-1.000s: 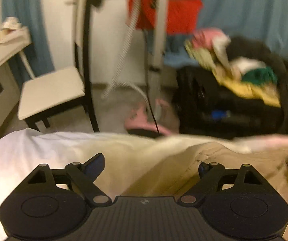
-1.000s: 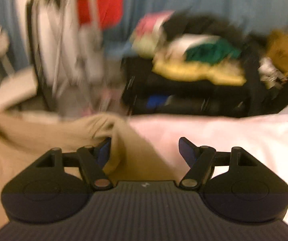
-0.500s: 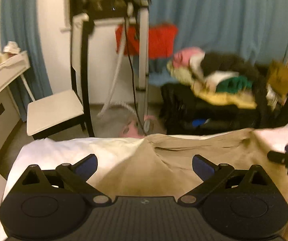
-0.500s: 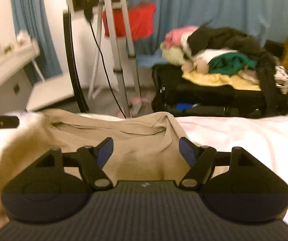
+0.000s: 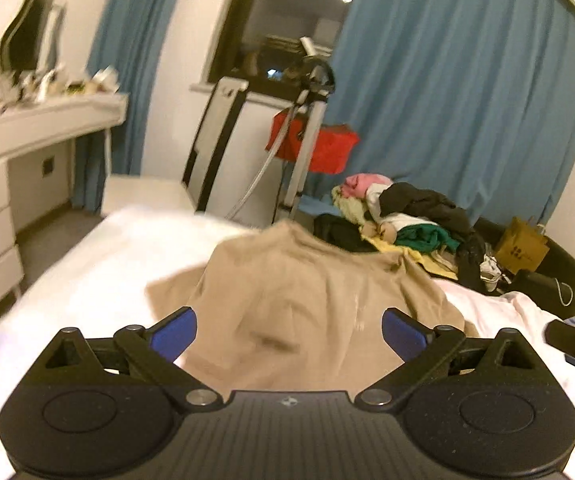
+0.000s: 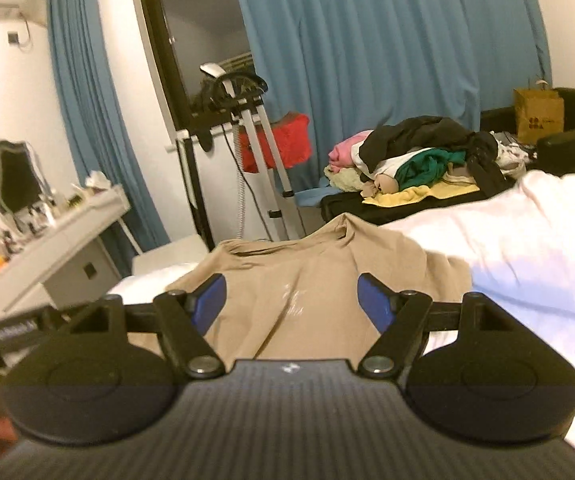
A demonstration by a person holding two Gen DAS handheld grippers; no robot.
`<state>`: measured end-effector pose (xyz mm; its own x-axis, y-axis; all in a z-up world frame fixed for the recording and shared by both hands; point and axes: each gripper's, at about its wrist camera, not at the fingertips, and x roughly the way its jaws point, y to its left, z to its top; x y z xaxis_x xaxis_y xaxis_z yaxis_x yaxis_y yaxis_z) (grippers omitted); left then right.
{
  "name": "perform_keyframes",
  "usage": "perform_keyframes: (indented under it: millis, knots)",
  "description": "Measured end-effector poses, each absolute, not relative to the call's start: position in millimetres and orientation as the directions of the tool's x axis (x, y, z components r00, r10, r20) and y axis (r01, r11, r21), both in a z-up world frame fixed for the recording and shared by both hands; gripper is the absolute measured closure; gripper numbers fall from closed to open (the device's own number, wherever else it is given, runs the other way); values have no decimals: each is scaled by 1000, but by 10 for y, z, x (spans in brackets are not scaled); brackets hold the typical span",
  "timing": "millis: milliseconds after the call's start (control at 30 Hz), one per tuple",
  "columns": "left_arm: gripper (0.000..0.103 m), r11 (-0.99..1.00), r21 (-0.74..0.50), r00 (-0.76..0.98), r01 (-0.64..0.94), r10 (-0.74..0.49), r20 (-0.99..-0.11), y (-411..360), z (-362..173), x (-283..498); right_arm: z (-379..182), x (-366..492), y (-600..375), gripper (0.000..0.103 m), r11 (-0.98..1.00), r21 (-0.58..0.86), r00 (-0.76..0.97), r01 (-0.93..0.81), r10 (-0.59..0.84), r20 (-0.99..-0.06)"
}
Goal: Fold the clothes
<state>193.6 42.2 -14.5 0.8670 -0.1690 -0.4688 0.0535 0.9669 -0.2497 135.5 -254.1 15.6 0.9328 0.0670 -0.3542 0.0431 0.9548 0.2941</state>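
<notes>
In the left wrist view, the left claw (image 5: 289,330) has pulled back and up from the beige garment (image 5: 307,304), which a second ago filled the frame just under its fingers. The garment now lies rumpled on the white bed (image 5: 99,264), reaching toward the far edge. The blue pads stand wide apart and grip nothing; the cloth lies beyond them.

In the right wrist view, the right claw (image 6: 291,304) has withdrawn likewise, jaws wide and empty, the garment (image 6: 307,280) ahead of it. Both claws have let go, so the next fold likely needs a fresh grasp.
</notes>
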Motion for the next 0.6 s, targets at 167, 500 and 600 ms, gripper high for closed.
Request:
perform_keyframes:
  millis: [167, 500, 600]
  knots:
    - [6, 972, -234, 885, 0, -109, -454, 548, -59, 1515, 238, 924, -2457, 29, 960, 281, 941, 5, 90, -326]
    - [15, 892, -443, 844, -96, -163, -511, 920, -598, 1847, -13, 798, -2702, 29, 929, 370, 956, -2, 111, -273]
    - [21, 861, -487, 824, -147, -166, -542, 1120, -943, 2155, -233, 922, -2814, 28, 920, 390, 953, 16, 104, -283]
